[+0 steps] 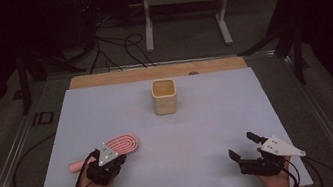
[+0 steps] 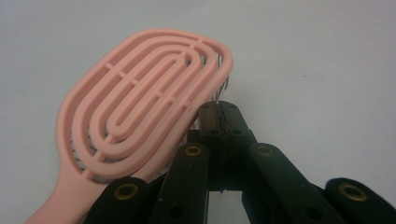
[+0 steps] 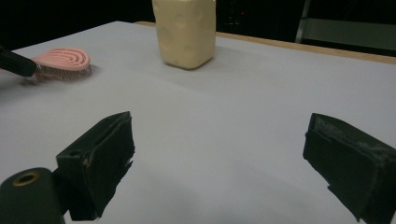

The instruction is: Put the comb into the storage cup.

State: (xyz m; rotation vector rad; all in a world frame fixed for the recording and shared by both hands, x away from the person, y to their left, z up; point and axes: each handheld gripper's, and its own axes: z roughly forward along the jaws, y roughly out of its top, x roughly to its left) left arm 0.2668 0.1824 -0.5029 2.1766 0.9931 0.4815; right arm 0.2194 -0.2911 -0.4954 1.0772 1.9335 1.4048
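Left gripper view shows our left gripper (image 2: 223,122) with jaws closed together, empty, beside the pink ribbed-plastic hairbrush (image 2: 140,100) lying on the pale desk (image 2: 327,70). Our right gripper (image 3: 219,158) stands wide. Farther off, a cream squarish cup (image 1: 164,96) stands upright.

A cream square container (image 1: 164,96) stands upright on the pale table (image 1: 210,127), well ahead of both claws, between their lines. Cables (image 1: 117,48) and a white frame (image 1: 182,0) lie beyond.
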